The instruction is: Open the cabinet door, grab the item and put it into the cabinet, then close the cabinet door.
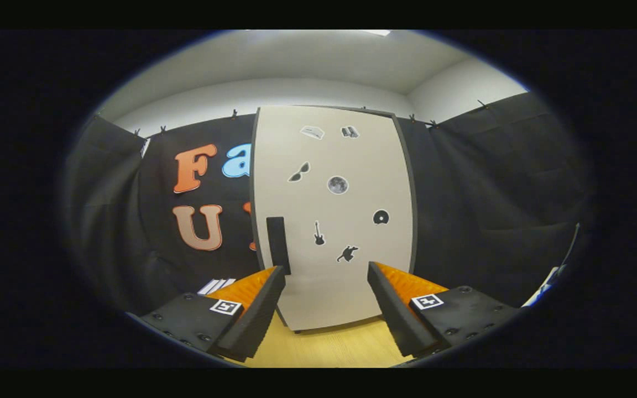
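Note:
A tall pale cabinet (pixel 332 218) stands on the wooden table just ahead of my fingers, its door shut and dotted with small dark stickers. A dark upright handle (pixel 278 244) sits at the door's left side, right above the tip of my left finger (pixel 257 309). My gripper (pixel 327 276) is open, fingers wide apart, with nothing between them but the lower part of the door. The right finger (pixel 396 309) points at the door's lower right part.
The light wooden tabletop (pixel 327 348) runs from under the fingers to the cabinet's foot. Black cloth walls close in behind and on both sides. A small white striped thing (pixel 216 286) lies to the left, beyond the left finger.

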The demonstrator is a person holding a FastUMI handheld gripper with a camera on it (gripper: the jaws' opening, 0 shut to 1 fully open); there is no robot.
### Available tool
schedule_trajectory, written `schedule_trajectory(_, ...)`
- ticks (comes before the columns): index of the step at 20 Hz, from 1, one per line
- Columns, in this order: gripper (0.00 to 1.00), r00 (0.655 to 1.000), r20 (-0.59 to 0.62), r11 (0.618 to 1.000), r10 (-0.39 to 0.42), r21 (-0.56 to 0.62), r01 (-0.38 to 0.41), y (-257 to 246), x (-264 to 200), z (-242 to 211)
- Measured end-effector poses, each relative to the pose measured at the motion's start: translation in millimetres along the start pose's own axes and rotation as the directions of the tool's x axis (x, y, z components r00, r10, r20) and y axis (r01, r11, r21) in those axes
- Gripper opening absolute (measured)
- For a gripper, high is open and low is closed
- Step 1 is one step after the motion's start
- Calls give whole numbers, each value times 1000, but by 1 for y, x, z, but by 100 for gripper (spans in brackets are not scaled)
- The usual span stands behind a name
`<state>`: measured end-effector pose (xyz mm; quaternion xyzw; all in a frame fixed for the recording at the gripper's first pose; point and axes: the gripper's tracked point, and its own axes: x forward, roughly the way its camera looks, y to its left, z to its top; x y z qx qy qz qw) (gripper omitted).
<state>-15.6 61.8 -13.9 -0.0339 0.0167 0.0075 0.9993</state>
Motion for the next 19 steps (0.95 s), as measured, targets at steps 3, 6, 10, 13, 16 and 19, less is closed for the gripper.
schedule_trajectory(3, 96, 1000, 1, 1000, -3, -4, 3, 2, 0, -1)
schedule_trajectory(6, 96, 1000, -8, 1000, -2, 1, 2, 4, -1, -3)
schedule_trajectory(10, 96, 1000, -11, 1000, 2, -3, -2, 9, 0, -5)
schedule_trajectory(13, 96, 1000, -15, 1000, 2, -2, -2, 8, -1, -6)
schedule_trajectory(16, 96, 1000, -20, 1000, 3, 2, -3, 8, -1, -10)
schedule_trajectory(19, 96, 1000, -20, 1000, 2, 3, -2, 7, -2, -11)
